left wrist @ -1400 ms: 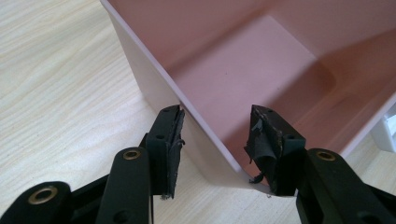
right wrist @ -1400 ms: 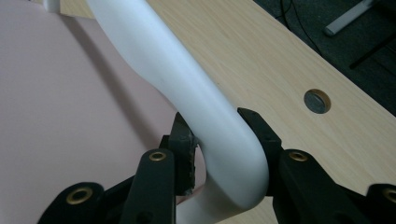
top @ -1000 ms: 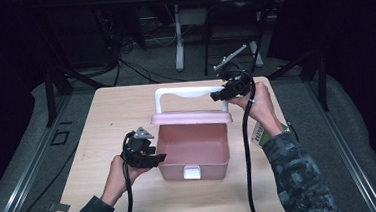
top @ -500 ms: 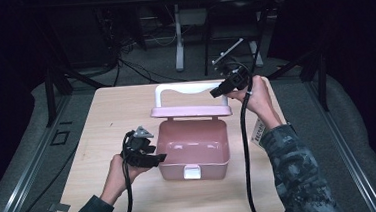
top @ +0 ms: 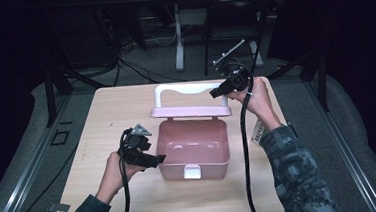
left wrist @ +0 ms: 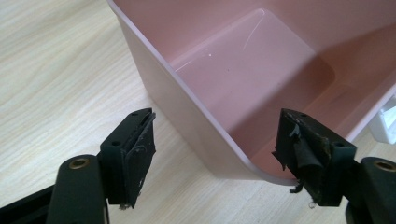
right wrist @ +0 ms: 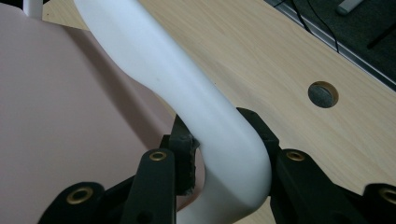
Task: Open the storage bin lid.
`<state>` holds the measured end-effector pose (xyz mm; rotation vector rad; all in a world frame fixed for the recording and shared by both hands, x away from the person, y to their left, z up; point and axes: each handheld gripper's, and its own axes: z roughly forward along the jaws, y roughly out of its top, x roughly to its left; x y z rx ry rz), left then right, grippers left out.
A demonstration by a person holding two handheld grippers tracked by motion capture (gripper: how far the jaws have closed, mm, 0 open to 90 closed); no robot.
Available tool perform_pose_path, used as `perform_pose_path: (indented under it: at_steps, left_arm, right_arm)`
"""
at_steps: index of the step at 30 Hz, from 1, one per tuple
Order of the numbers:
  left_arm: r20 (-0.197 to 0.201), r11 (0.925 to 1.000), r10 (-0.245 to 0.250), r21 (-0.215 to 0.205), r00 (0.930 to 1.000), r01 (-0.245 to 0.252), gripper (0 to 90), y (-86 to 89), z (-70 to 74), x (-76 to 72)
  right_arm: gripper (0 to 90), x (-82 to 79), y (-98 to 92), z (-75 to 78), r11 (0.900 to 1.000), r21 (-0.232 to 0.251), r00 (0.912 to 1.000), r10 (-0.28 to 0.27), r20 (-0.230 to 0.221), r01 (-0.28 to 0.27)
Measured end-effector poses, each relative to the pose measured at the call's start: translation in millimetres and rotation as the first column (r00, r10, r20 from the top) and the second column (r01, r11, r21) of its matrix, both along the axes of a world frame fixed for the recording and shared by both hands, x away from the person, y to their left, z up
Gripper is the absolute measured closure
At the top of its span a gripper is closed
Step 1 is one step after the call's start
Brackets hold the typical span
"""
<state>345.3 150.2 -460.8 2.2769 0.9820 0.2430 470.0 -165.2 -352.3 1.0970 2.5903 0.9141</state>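
A pink plastic box [top: 164, 142] stands open on the table, its lid [top: 190, 111] swung up at the back with a white handle [top: 185, 88] above it. My right gripper [top: 218, 92] is shut on the handle's right bend [right wrist: 205, 112], one jaw on each side, beside the lid [right wrist: 70, 116]. My left gripper [top: 158, 159] is at the box's front left corner. Its jaws have just been opening and now straddle the box wall [left wrist: 187, 112] without the pads touching it. The box is empty inside.
The box rests on a light wooden table [top: 126, 105] with a round cable hole [right wrist: 323, 93] near its far right edge. A white latch [top: 192, 172] sits on the box's front wall. Dark floor, cables and stand legs surround the table.
The lid has tipped slightly further up and back with my right gripper on its handle. My left gripper stays at the box's front left corner.
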Motion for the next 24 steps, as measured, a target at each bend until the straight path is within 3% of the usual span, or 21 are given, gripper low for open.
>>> perform_pose_path:
  at_steps: [2, 6, 10, 13, 18, 19, 20, 21, 22, 23, 24]
  left_arm:
    - [-0.002, 1.0000, -0.001, -0.002, 1.0000, 0.001, 28.5, 0.5, 0.6, -0.1]
    - [0.010, 1.0000, 0.005, -0.002, 0.9999, -0.005, 18.7, 1.7, 3.6, 0.7]
    - [0.050, 0.9997, 0.010, -0.021, 0.9987, -0.009, 13.6, 3.0, 12.0, 0.0]
    - [0.101, 0.9993, 0.029, -0.027, 0.9944, -0.026, 14.8, 3.5, 20.9, -0.2]
    - [0.147, 0.9989, 0.038, -0.032, 0.9884, -0.034, 18.8, 3.4, 35.1, 2.0]
    - [0.181, 0.9981, 0.050, -0.043, 0.9822, -0.043, 20.9, 3.6, 44.0, 3.4]
    - [0.181, 0.9981, 0.050, -0.043, 0.9822, -0.043, 23.2, 3.6, 44.0, 3.4]
    - [0.204, 0.9974, 0.054, -0.057, 0.9774, -0.043, 25.0, 3.6, 52.9, 6.2]
    - [0.204, 0.9974, 0.054, -0.057, 0.9774, -0.043, 26.5, 3.6, 52.9, 6.2]
    - [0.231, 0.9975, 0.056, -0.055, 0.9714, -0.044, 28.3, 1.8, 60.2, 9.7]
    - [0.231, 0.9975, 0.056, -0.055, 0.9714, -0.044, 29.4, 1.8, 60.2, 9.7]
  right_arm:
    - [69.5, -0.1, 0.1, -0.3, 1.000, -0.001, 1.0000, 0.001, 0.003, -0.001]
    - [69.6, -0.9, 0.1, -2.0, 1.000, -0.004, 1.0000, 0.003, -0.002, -0.003]
    - [69.7, -3.2, -0.4, -3.5, 1.000, 0.007, 0.9999, 0.002, 0.016, -0.002]
    - [70.0, -6.1, -1.3, -3.6, 1.000, 0.010, 0.9999, -0.003, 0.016, 0.003]
    - [70.2, -7.1, -2.0, -2.8, 1.000, 0.012, 0.9997, -0.009, 0.022, 0.009]
    - [70.1, -6.9, -1.9, -3.1, 1.000, 0.010, 0.9996, -0.007, 0.028, 0.007]
    - [70.1, -6.9, -1.9, -3.1, 1.000, 0.010, 0.9996, -0.007, 0.028, 0.007]
    - [70.1, -6.7, -1.6, -3.3, 1.000, 0.009, 0.9995, -0.007, 0.032, 0.007]
    - [70.1, -6.7, -1.6, -3.3, 1.000, 0.009, 0.9995, -0.007, 0.032, 0.007]
    - [70.1, -6.7, -1.2, -3.2, 1.000, 0.006, 0.9994, -0.010, 0.032, 0.010]
    - [70.1, -6.7, -1.2, -3.2, 1.000, 0.006, 0.9994, -0.010, 0.032, 0.010]
